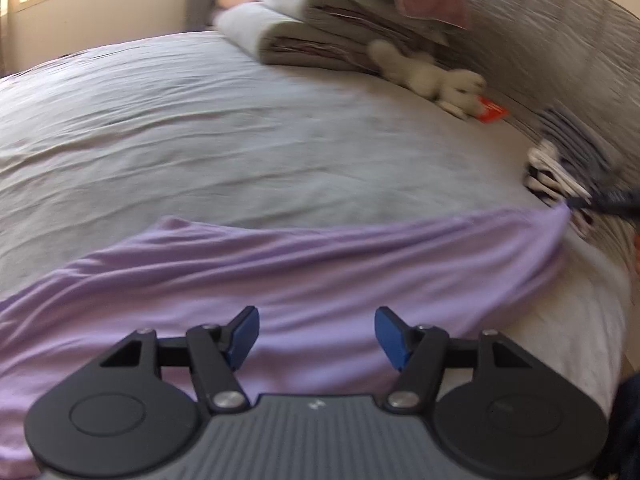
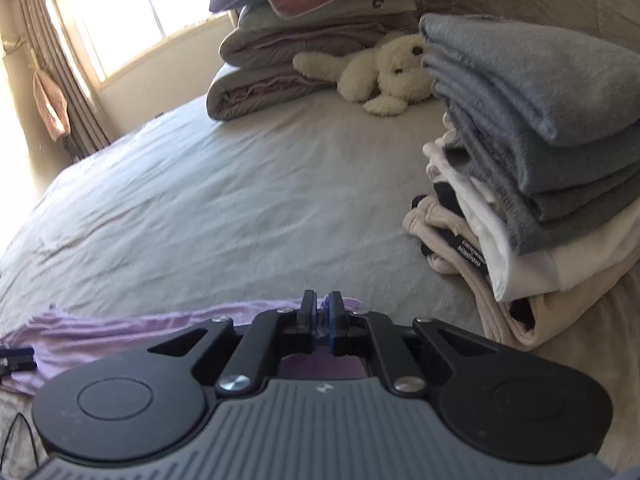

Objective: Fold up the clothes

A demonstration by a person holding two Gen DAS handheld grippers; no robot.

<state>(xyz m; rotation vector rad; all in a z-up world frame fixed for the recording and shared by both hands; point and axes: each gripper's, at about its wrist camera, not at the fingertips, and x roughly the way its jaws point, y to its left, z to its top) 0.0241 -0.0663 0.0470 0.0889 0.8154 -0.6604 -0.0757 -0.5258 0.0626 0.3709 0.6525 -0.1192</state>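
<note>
A lilac garment [image 1: 320, 264] lies stretched across the near part of the grey bed sheet [image 1: 200, 120]. My left gripper [image 1: 317, 336] is open and empty, its blue pads wide apart just above the lilac cloth. My right gripper [image 2: 321, 320] is shut on a corner of the lilac garment [image 2: 120, 332], which trails off to its left over the sheet [image 2: 200, 200]. In the left wrist view the right gripper [image 1: 608, 198] shows blurred at the far right, holding the garment's far corner lifted.
A stack of folded clothes [image 2: 540, 152] stands right of my right gripper, grey on top, white and beige below. A white plush toy [image 2: 380, 76] lies before folded quilts and pillows [image 2: 280, 52] at the headboard. A window [image 2: 132, 8] and curtain are at left.
</note>
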